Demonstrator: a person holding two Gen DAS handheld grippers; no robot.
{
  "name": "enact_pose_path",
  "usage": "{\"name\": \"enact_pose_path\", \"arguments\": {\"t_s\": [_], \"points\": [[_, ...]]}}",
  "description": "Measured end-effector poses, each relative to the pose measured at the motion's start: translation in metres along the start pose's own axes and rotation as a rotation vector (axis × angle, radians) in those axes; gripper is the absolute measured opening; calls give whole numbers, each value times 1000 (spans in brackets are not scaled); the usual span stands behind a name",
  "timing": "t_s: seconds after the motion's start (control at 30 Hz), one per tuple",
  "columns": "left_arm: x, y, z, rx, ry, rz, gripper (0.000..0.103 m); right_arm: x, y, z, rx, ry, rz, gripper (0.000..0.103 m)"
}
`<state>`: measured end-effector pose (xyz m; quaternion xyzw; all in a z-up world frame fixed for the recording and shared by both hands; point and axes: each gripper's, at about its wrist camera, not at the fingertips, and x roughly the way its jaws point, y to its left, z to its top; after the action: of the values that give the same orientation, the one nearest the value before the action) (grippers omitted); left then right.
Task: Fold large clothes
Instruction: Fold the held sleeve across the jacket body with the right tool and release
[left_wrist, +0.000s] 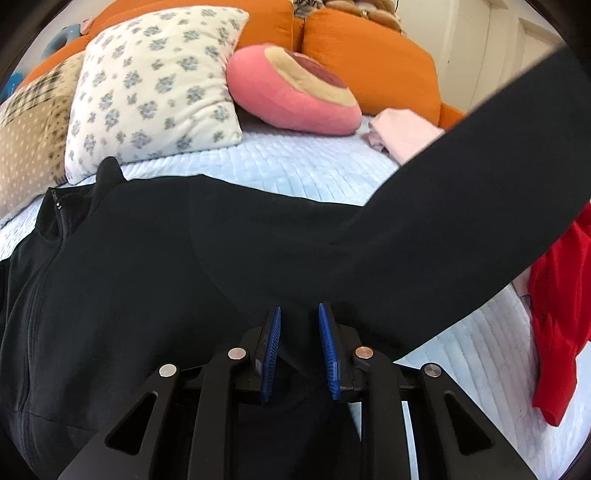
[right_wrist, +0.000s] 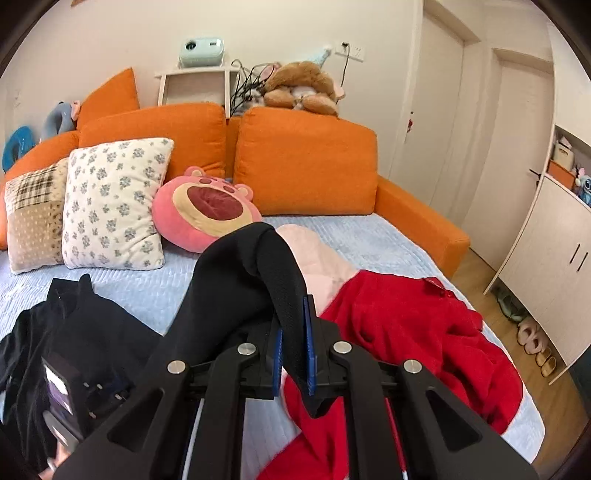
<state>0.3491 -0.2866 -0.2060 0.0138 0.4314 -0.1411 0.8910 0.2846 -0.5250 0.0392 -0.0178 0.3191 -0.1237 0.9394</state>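
Note:
A black zip jacket (left_wrist: 147, 266) lies spread on the light blue bed cover (left_wrist: 280, 162), collar to the left. My left gripper (left_wrist: 300, 314) hovers just over its body with the blue pads (left_wrist: 271, 343) apart and nothing between them. My right gripper (right_wrist: 293, 314) is shut on the jacket's black sleeve (right_wrist: 236, 273) and holds it lifted above the bed; the sleeve stretches up across the right of the left wrist view (left_wrist: 461, 192). The jacket's body (right_wrist: 74, 332) lies at the lower left of the right wrist view.
A red garment (right_wrist: 413, 332) and a pink one (right_wrist: 317, 254) lie on the right of the bed. A floral pillow (right_wrist: 110, 203), patchwork pillow (right_wrist: 33, 214) and pink bear cushion (right_wrist: 203, 210) lean on orange back cushions (right_wrist: 306, 162). A white cabinet (right_wrist: 546, 266) and slippers (right_wrist: 532, 339) stand right.

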Motion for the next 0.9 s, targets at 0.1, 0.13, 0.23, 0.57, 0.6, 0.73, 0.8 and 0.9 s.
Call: {"name": "enact_pose_path", "arguments": {"t_s": [0.1,0.13,0.23,0.57,0.6,0.73,0.8,0.9], "points": [[18,-6,-4,25,54,25,25,19,14,11,-3,52,7,10],[21,-7,-5,35,51,31,25,22,18,12,-1,63,12,10],[20,-7,-5,47,60,25,25,30,41,19,-6,77,40,10],[-59,31,-25,-72,-12,-138,27,3,192,62,-165,49,189,10],[-65,37,-30,-71,-10,-130,27,-1,211,65,-182,44,207,10],[-90,76,-63,-98,9,-79,29,-20,300,73,-256,38,317,10],[-98,93,-77,-121,31,-84,30,-25,353,70,-311,46,360,10],[-97,108,-98,-132,72,-96,30,-26,424,56,-380,81,425,10]]}}
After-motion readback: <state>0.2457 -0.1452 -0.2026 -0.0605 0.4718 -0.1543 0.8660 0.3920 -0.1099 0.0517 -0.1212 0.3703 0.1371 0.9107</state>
